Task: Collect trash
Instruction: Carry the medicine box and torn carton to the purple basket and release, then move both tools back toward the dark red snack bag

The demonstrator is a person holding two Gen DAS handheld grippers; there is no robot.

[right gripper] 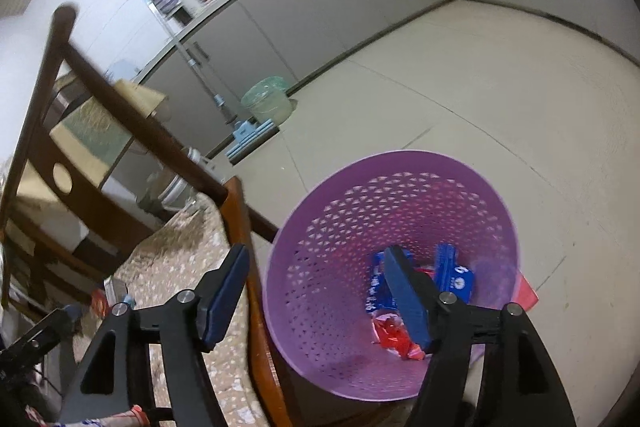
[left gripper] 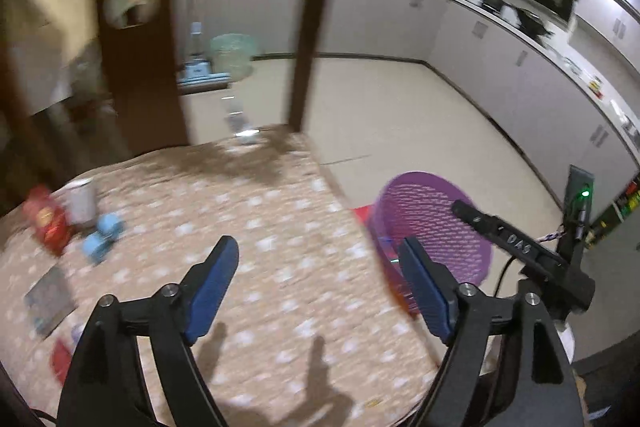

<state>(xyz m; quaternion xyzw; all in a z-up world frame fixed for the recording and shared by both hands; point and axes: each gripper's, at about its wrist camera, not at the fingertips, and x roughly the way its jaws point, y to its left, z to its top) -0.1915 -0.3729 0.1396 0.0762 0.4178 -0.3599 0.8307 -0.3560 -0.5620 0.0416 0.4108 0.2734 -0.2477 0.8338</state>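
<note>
My left gripper (left gripper: 316, 259) is open and empty above the patterned tablecloth (left gripper: 240, 267). At the table's left lie a red snack bag (left gripper: 48, 223), a white can (left gripper: 82, 201), a light blue crumpled wrapper (left gripper: 102, 235) and a flat grey packet (left gripper: 50, 297). The purple perforated bin (left gripper: 432, 223) stands on the floor past the table's right edge. My right gripper (right gripper: 316, 267) is open and empty, over the bin's (right gripper: 320, 227) near rim. Inside the bin lie a blue wrapper (right gripper: 456, 275) and a red wrapper (right gripper: 394, 337).
A dark wooden chair (left gripper: 136, 39) stands behind the table. White kitchen cabinets (left gripper: 500, 67) line the walls. A green-lined waste bin (right gripper: 266, 101) and a blue mop (right gripper: 248, 135) sit on the tiled floor. The right gripper's body (left gripper: 520, 247) shows in the left wrist view.
</note>
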